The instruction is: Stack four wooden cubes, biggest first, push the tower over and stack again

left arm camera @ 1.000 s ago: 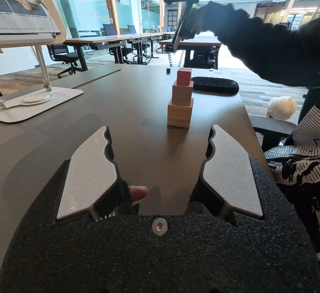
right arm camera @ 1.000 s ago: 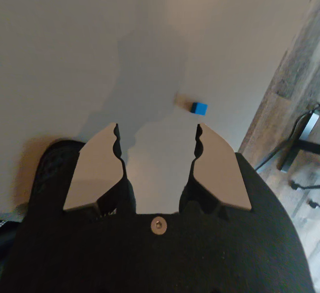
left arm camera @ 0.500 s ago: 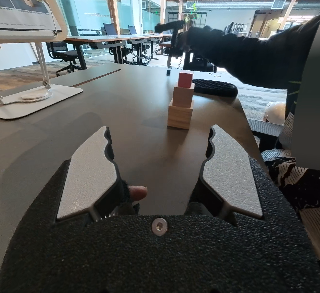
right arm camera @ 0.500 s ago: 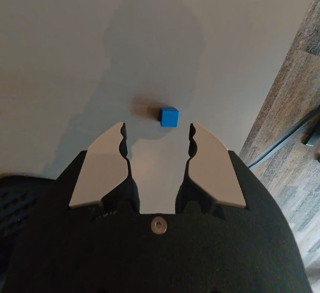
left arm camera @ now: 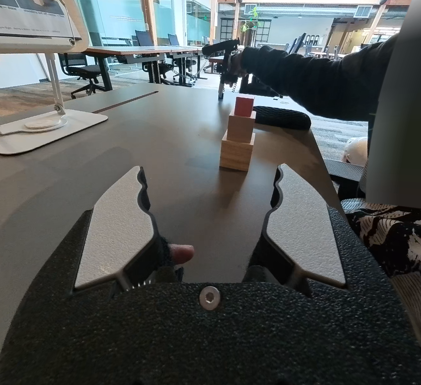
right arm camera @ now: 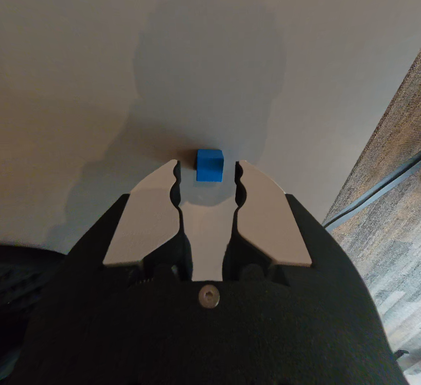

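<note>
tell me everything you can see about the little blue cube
The blue cube is a small, matte, evenly painted block with crisp edges, its top and near face showing. It sits flat and upright on the grey table, alone, near the table's far edge. The right gripper is open, its fingers flanking the cube with a gap on each side, so nothing but the table touches it. Gripper shadow covers it. In the left wrist view the cube is hidden behind the gripper tip.
</note>
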`<state>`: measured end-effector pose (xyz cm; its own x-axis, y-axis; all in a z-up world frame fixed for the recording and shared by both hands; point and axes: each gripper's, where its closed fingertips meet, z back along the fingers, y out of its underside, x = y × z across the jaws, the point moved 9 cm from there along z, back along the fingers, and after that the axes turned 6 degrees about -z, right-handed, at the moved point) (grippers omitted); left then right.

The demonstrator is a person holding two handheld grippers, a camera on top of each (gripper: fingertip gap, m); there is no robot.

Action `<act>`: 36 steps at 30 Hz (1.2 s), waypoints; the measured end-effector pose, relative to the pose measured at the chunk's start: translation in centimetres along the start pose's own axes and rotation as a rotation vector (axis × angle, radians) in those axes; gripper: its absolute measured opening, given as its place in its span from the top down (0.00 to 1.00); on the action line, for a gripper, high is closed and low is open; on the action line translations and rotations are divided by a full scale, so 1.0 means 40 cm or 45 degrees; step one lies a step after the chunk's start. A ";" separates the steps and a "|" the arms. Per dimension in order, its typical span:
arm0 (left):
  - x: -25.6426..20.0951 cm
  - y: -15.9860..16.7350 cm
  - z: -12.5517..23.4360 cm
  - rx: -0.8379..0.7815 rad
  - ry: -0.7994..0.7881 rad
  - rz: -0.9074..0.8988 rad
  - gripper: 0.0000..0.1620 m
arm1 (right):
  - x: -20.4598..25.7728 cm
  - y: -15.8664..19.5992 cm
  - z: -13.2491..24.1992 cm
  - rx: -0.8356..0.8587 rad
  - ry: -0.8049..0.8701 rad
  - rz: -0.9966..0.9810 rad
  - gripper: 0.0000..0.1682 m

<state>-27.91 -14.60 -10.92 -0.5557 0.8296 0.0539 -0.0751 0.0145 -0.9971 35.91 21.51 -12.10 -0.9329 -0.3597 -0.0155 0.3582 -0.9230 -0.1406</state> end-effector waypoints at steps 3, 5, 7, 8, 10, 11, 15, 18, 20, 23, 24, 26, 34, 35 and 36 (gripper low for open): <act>0.001 0.000 0.000 -0.001 0.000 0.002 0.35 | 0.002 0.002 -0.006 0.009 -0.019 0.001 0.78; 0.000 0.000 0.000 -0.001 0.001 0.002 0.35 | 0.001 0.003 -0.009 0.014 -0.015 0.001 0.83; 0.000 0.000 0.000 -0.001 0.001 0.001 0.35 | 0.002 0.003 -0.009 0.007 -0.024 -0.003 0.87; 0.000 0.000 0.000 -0.001 0.001 0.001 0.35 | 0.004 0.005 -0.008 0.015 -0.025 0.002 0.87; 0.001 0.000 0.000 -0.002 0.001 0.001 0.35 | 0.010 0.007 -0.002 0.025 -0.028 0.015 0.87; 0.001 0.000 0.000 -0.002 0.001 0.001 0.35 | 0.015 0.007 0.006 0.018 -0.033 0.017 0.87; -0.001 0.000 -0.001 0.000 0.004 -0.007 0.35 | 0.057 0.006 0.057 -0.013 -0.045 0.080 0.87; -0.003 0.000 -0.002 0.006 0.006 -0.017 0.35 | 0.118 0.007 0.109 -0.049 -0.086 0.178 0.87; -0.003 0.000 -0.002 0.007 0.005 -0.021 0.35 | 0.171 0.008 0.147 -0.076 -0.116 0.263 0.87; -0.002 0.000 0.000 -0.003 0.000 -0.017 0.35 | 0.270 0.012 0.204 -0.121 -0.170 0.424 0.87; -0.002 0.000 0.001 -0.006 -0.001 -0.013 0.35 | 0.307 0.015 0.223 -0.134 -0.187 0.485 0.87; -0.001 -0.001 0.001 -0.008 -0.003 -0.011 0.35 | 0.385 0.024 0.260 -0.153 -0.225 0.620 0.87; -0.002 -0.001 0.002 -0.010 -0.005 -0.018 0.35 | 0.701 0.095 0.382 -0.154 -0.335 1.192 0.87; -0.003 -0.001 0.002 -0.011 -0.004 -0.019 0.35 | 0.734 0.108 0.390 -0.134 -0.330 1.260 0.87; -0.003 -0.001 0.002 -0.010 -0.004 -0.020 0.35 | 0.766 0.119 0.396 -0.118 -0.326 1.320 0.87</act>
<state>-27.91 -14.75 -10.89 -0.5568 0.8277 0.0701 -0.0773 0.0324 -0.9965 9.60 3.94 2.44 -0.1356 -0.9901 0.0357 0.9572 -0.1402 -0.2531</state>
